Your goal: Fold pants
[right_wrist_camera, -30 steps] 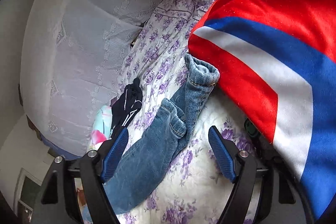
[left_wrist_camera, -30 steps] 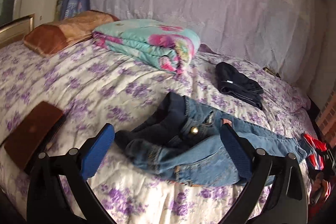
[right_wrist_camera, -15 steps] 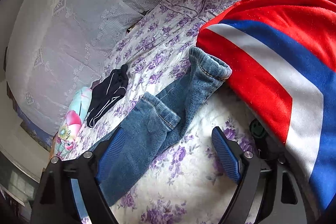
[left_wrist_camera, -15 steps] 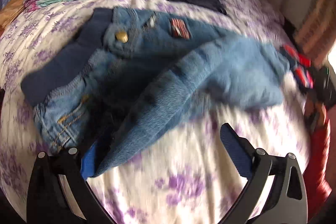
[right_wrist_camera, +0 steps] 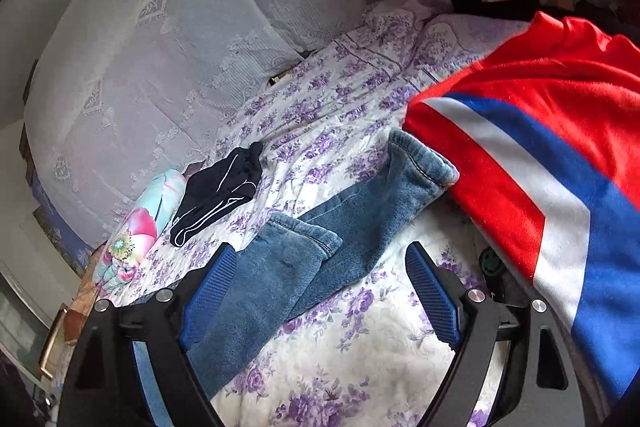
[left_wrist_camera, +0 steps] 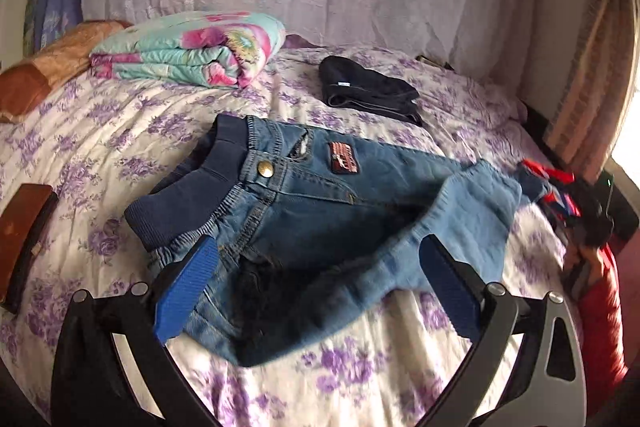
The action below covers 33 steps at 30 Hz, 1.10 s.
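A brown flat case [left_wrist_camera: 24, 227] sat at the far left of the purple-flowered quilt [left_wrist_camera: 100, 131], then the folded turquoise floral blanket [left_wrist_camera: 188, 55]. The small blue denim pants [left_wrist_camera: 320, 207] lay crumpled mid-bed (waistband left, legs trailing right), under the left gripper [left_wrist_camera: 316, 291], blue pads spread wide, pinching nothing. The right gripper [right_wrist_camera: 316, 303] hovered wide apart over the leg cuffs, beside a red, white and blue fleece [right_wrist_camera: 540, 167].

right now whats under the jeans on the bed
Only the purple-flowered bedspread shows around the jeans, which lie flat on it. Whatever sits directly beneath the denim is covered. One cuff touches the red, white and blue cloth.
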Available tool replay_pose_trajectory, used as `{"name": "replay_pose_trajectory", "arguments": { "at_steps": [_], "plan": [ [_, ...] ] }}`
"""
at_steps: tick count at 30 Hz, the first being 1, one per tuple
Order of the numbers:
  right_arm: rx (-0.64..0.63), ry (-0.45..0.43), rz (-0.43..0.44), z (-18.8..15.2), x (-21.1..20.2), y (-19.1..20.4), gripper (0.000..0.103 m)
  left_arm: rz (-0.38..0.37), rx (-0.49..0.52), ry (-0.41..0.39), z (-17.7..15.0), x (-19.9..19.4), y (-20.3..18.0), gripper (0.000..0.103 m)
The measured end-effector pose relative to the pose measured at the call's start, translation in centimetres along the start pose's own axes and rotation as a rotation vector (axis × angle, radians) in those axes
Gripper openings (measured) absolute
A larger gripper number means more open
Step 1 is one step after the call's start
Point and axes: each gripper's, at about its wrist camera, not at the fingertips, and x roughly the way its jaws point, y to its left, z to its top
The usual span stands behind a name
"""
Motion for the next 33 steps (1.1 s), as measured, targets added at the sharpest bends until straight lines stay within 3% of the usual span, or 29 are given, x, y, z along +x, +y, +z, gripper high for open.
{"name": "replay_pose_trajectory", "arguments": {
  "at_steps": [3, 4, 6, 8, 14, 19, 23, 26, 29, 31, 33],
  "plan": [
    [-0.055, -0.016, -0.002, -0.3, -0.4, 0.9, 0.087, -0.031, -0.155, 0.085, -0.7, 4.2, 3.0, 0.098],
    [-0.064, -0.012, -0.009, -0.4, -0.4, 1.3, 0.087, -0.002, -0.164, 0.079, -1.5, 5.0, 3.5, 0.098],
    [-0.055, 0.021, -0.002, -0.4, -0.2, 2.4, 0.087, 0.022, -0.089, 0.012, -2.8, 5.2, 2.9, 0.099],
    [-0.059, 0.083, 0.027, -0.6, 0.6, 4.6, 0.087, 0.022, -0.088, 0.007, -2.8, 5.0, 2.9, 0.099],
    [-0.145, 0.269, -0.008, -1.4, 5.5, 14.3, 0.087, 0.006, -0.101, 0.001, -2.9, 4.9, 3.3, 0.099],
    [-0.307, 0.341, -0.03, -3.9, 9.8, 22.0, 0.087, -0.015, -0.114, -0.007, -3.0, 4.8, 3.5, 0.099],
    [-0.487, 0.371, -0.141, -6.5, 13.3, 26.2, 0.087, -0.017, -0.118, -0.008, -2.9, 4.8, 3.5, 0.098],
    [-0.664, 0.442, -0.259, -8.4, 15.5, 27.5, 0.085, -0.019, -0.119, -0.008, -2.9, 4.8, 3.5, 0.099],
    [-0.877, 0.494, -0.357, -9.8, 14.5, 27.0, 0.085, -0.019, -0.12, -0.009, -2.9, 4.8, 3.5, 0.099],
    [-0.925, 0.518, -0.374, -9.9, 11.6, 25.1, 0.085, -0.026, -0.124, -0.012, -2.9, 4.7, 3.6, 0.099],
    [-0.872, 0.533, -0.331, -9.3, 7.6, 22.4, 0.087, -0.04, -0.131, -0.018, -3.0, 4.6, 3.7, 0.098]
  ]
}}
